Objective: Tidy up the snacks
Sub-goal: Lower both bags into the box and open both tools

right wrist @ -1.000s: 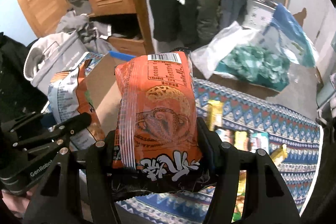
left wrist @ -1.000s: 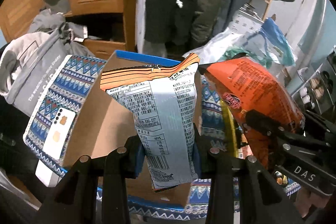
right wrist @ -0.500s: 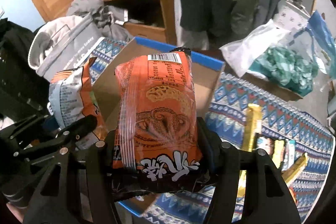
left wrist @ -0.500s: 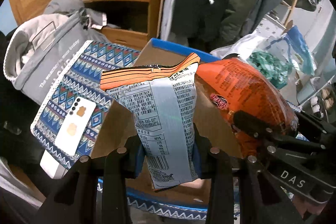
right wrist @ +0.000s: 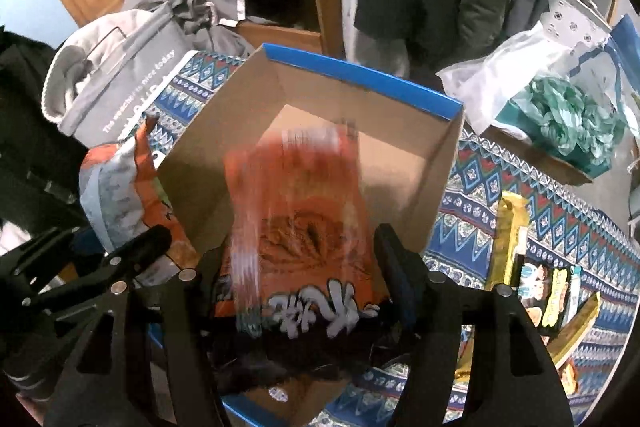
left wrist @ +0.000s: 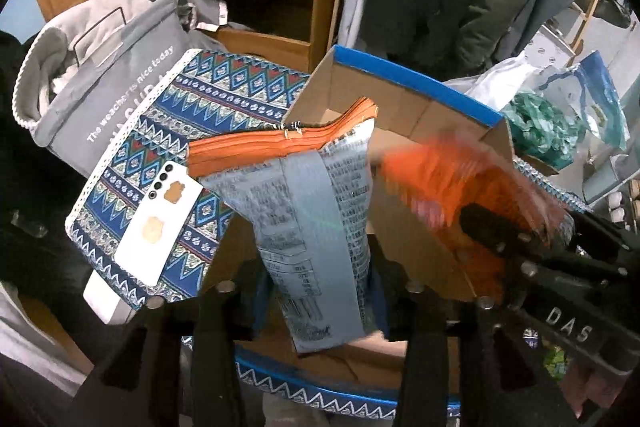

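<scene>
My left gripper (left wrist: 316, 291) is shut on a grey snack bag with an orange top seal (left wrist: 312, 211), held upright over the near edge of a blue-rimmed cardboard box (left wrist: 412, 83). My right gripper (right wrist: 304, 267) has wide jaws; the orange snack bag (right wrist: 300, 211) between them is motion-blurred and looks to be slipping down into the box (right wrist: 360, 75). The orange bag (left wrist: 448, 183) and right gripper (left wrist: 532, 259) also show at the right of the left wrist view. The grey bag (right wrist: 116, 195) and left gripper (right wrist: 132, 259) show at the left of the right wrist view.
A white phone (left wrist: 160, 223) lies on the patterned blue cloth (left wrist: 168, 131) left of the box. A grey fabric bin (left wrist: 100, 79) stands further left. Several snack bars and packets (right wrist: 540, 279) lie on the cloth right of the box. Plastic bags (right wrist: 560, 107) sit behind.
Both grippers moved forward over the box. The right gripper's jaws have spread and the orange bag now blurs downward into the box. The left gripper still holds the grey bag.
</scene>
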A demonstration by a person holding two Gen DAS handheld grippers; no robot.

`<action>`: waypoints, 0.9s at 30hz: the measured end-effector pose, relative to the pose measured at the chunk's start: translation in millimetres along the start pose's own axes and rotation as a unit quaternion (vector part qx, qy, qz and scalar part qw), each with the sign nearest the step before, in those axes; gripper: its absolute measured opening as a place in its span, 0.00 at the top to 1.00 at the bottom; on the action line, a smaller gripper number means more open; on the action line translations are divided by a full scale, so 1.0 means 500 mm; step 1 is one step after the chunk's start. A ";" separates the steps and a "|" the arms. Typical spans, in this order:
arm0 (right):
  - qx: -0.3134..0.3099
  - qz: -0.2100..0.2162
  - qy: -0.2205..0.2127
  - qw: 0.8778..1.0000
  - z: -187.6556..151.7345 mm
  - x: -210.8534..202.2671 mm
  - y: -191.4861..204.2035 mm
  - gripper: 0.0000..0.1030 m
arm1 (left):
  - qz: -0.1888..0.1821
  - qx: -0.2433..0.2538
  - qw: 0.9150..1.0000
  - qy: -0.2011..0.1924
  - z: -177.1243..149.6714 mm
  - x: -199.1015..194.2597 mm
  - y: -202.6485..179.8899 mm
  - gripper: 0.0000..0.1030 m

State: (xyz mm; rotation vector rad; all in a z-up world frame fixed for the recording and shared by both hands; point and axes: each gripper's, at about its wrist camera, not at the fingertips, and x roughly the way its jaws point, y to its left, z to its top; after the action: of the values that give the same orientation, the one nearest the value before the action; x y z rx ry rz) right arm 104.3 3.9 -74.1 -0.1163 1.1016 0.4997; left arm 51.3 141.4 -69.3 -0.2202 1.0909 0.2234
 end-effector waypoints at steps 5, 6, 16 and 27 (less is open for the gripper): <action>0.009 -0.006 -0.001 1.000 0.004 -0.001 -0.009 0.31 | 0.010 -0.003 1.000 -0.003 0.001 -0.003 0.005 0.37; 0.010 -0.007 -0.002 1.000 0.004 -0.002 -0.010 0.28 | 0.011 -0.003 1.000 -0.002 0.002 -0.004 0.005 0.35; 0.014 -0.019 -0.016 1.000 -0.005 -0.029 -0.027 0.26 | 0.003 -0.001 1.000 -0.012 0.002 -0.026 -0.001 0.31; 0.030 -0.037 -0.025 0.999 -0.035 -0.069 -0.072 0.26 | -0.008 0.021 1.000 -0.020 -0.007 -0.044 -0.042 0.31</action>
State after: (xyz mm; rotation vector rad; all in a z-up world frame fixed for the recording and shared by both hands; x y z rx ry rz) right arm 93.6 -45.4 -57.3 -0.0916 1.0579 0.4016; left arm 44.4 118.8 -49.6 -0.1858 1.0524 0.1889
